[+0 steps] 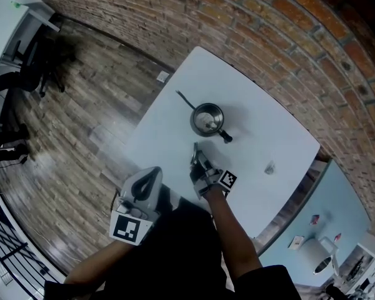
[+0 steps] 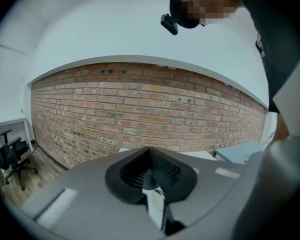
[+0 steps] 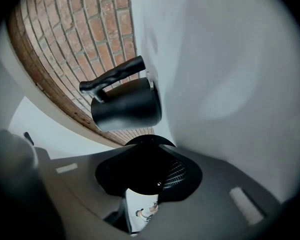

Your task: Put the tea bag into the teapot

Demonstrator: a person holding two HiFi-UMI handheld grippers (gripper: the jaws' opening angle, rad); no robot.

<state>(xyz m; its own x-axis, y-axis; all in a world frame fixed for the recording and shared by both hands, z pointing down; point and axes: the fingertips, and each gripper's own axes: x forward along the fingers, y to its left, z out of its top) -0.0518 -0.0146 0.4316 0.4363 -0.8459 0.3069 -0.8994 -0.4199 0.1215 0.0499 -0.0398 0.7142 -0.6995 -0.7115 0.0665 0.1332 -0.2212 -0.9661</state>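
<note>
A metal teapot (image 1: 207, 120) stands open near the middle of the white table (image 1: 262, 111), its short black handle (image 1: 225, 136) pointing toward me. The right gripper view shows the teapot (image 3: 126, 108) as a dark pot close ahead, with its handle (image 3: 112, 77) sticking out. My right gripper (image 1: 197, 156) hovers just in front of the pot, rolled on its side. It (image 3: 152, 171) is shut on a dark round lid (image 3: 149, 145). A small pale tea bag (image 1: 270, 167) lies on the table to the right. My left gripper (image 1: 154, 172) hangs shut and empty (image 2: 152, 176) off the table's near edge.
A thin dark rod (image 1: 184, 98) lies at the pot's far left. The table is close to a brick wall (image 1: 281, 49) at the back. Wooden floor (image 1: 81, 130) lies to the left and a light blue table (image 1: 312, 217) at the lower right.
</note>
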